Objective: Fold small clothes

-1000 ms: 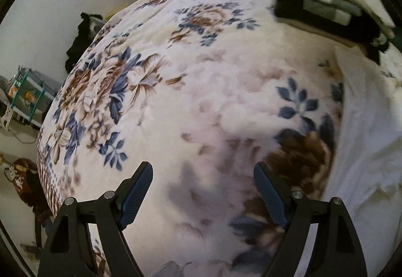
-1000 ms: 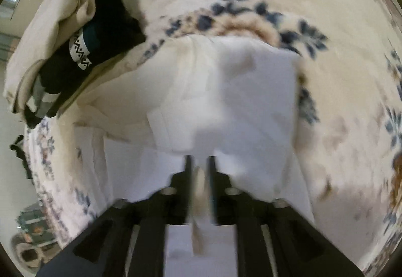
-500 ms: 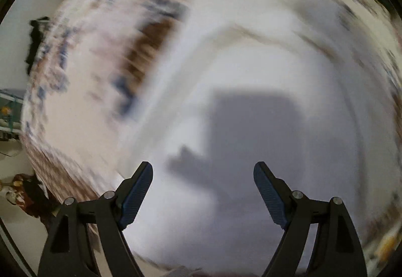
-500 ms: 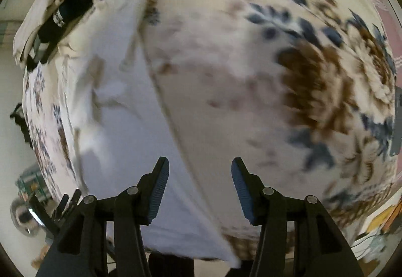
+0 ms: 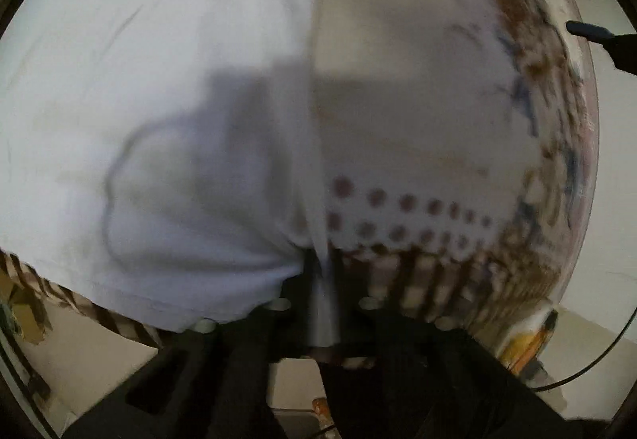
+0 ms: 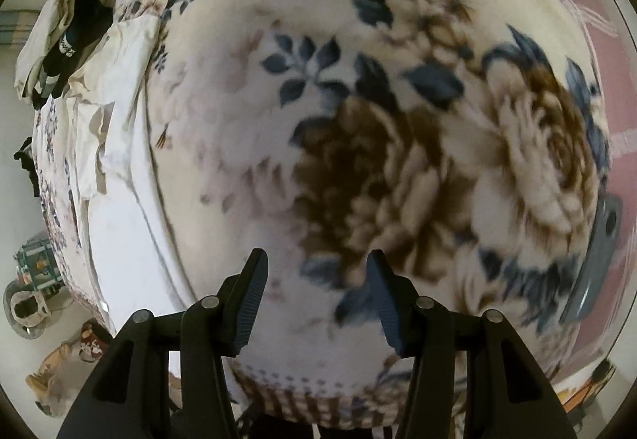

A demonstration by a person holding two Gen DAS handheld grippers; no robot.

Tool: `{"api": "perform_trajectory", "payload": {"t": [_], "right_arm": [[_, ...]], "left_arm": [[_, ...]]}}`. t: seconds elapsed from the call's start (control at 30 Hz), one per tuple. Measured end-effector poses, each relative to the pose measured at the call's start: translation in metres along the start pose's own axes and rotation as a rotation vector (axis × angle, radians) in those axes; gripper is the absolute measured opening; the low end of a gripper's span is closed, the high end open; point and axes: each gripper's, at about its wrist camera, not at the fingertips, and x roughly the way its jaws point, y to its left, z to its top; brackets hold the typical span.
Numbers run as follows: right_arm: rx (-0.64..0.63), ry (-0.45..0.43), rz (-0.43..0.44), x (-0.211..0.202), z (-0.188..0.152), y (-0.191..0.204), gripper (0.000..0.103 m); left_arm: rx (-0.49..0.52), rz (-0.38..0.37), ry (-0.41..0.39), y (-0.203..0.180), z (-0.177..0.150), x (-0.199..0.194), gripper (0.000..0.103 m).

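Observation:
A white garment (image 5: 167,88) lies spread on the floral blanket (image 5: 418,80) and fills the left of the left wrist view. My left gripper (image 5: 320,272) is shut on the garment's edge near the blanket's front border. In the right wrist view the same white garment (image 6: 115,144) lies at the far left. My right gripper (image 6: 314,299) is open and empty, above a brown flower of the blanket (image 6: 378,144), well right of the garment.
A pile of dark and cream clothes (image 6: 67,25) lies at the blanket's far left corner. A grey object (image 6: 597,260) lies on the blanket's right edge. The bed's front edge falls to the floor, with clutter (image 6: 36,291) beside it.
My left gripper has swung onto the white garment and shut on its edge. My right gripper let go of the garment, opened and moved right over the bare blanket.

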Motion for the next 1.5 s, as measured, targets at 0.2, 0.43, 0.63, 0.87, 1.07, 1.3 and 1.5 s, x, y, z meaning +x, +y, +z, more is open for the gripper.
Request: {"api": "perform_trajectory", "payload": {"t": [0.2,0.43,0.63,0.87,1.07,1.3,1.5], "right_arm": [[-0.053,-0.037,0.064,0.007,0.069,0.037,0.054],[-0.045,-0.077,0.312,0.035,0.168,0.112,0.054],[0.026,-0.010,0.348,0.086,0.221,0.160,0.054],[-0.001,-0.105,0.261,0.062,0.211,0.207,0.005],[-0.107,-0.169,0.169,0.009,0.201,0.293,0.004],[-0.226,-0.194,0.038,0.019,0.178,0.451,0.004],[-0.302,-0.207,-0.136,0.081,0.164,0.561,0.004]], "left_arm": [[-0.061,-0.058,-0.164,0.030,-0.015,-0.062,0.000],[-0.098,-0.032,-0.229,0.070,-0.020,-0.112,0.000],[-0.164,-0.018,-0.271,0.102,-0.020,-0.131,0.000],[-0.244,-0.022,-0.329,0.152,-0.022,-0.161,0.000],[-0.326,-0.008,-0.414,0.224,-0.020,-0.198,0.000],[-0.435,-0.021,-0.437,0.323,-0.017,-0.206,0.000],[-0.479,-0.020,-0.400,0.391,-0.004,-0.186,0.000]]}}
